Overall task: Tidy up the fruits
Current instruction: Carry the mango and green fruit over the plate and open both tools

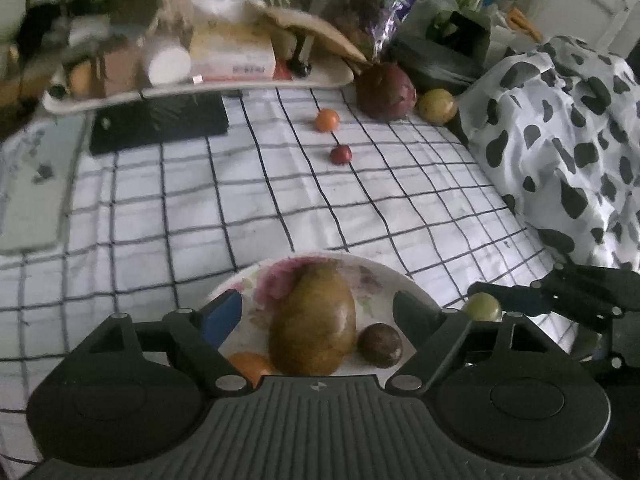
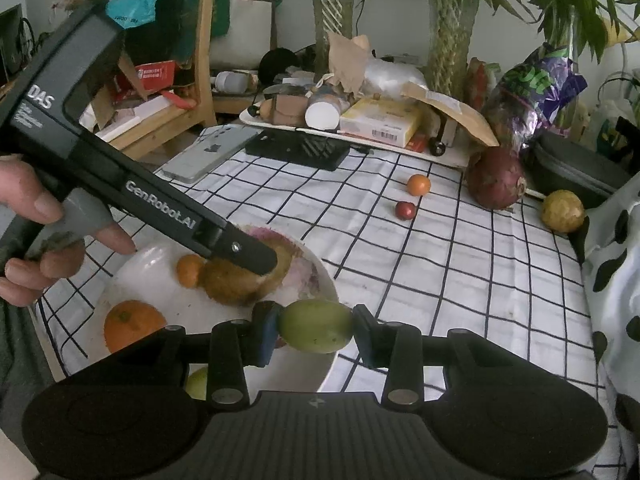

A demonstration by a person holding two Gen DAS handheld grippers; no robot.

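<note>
While its blue pads press on either side of a small green fruit (image 2: 316,331), the right gripper (image 2: 314,334) holds that fruit just above the near right rim of the floral plate (image 2: 320,276). Left gripper (image 1: 318,312): jaws spread wide, nothing clamped, standing either side of a large brown-green fruit (image 1: 314,322) that lies on the plate; a person's hand (image 2: 44,236) grips its handle at the left. Plate contents, besides: dark round fruit (image 1: 379,345) right of the large one, small orange fruit (image 2: 190,270) on the other side of it, larger orange (image 2: 132,324) at the near left, pale green fruit (image 2: 197,385) partly hidden at the near edge. Checked cloth (image 2: 440,264), farther out: small red fruit (image 2: 405,210), small orange-red fruit (image 2: 418,185) just beyond it, both well apart from the plate. Far right: large dark red fruit (image 2: 496,182), yellow round fruit (image 2: 562,211) near it. Far side: phone (image 2: 212,152), black stand (image 2: 300,148), cluttered white tray (image 2: 360,138), purple foil bag (image 2: 536,84), potted plant stems. Right edge: black-spotted white fabric (image 1: 568,152).
</note>
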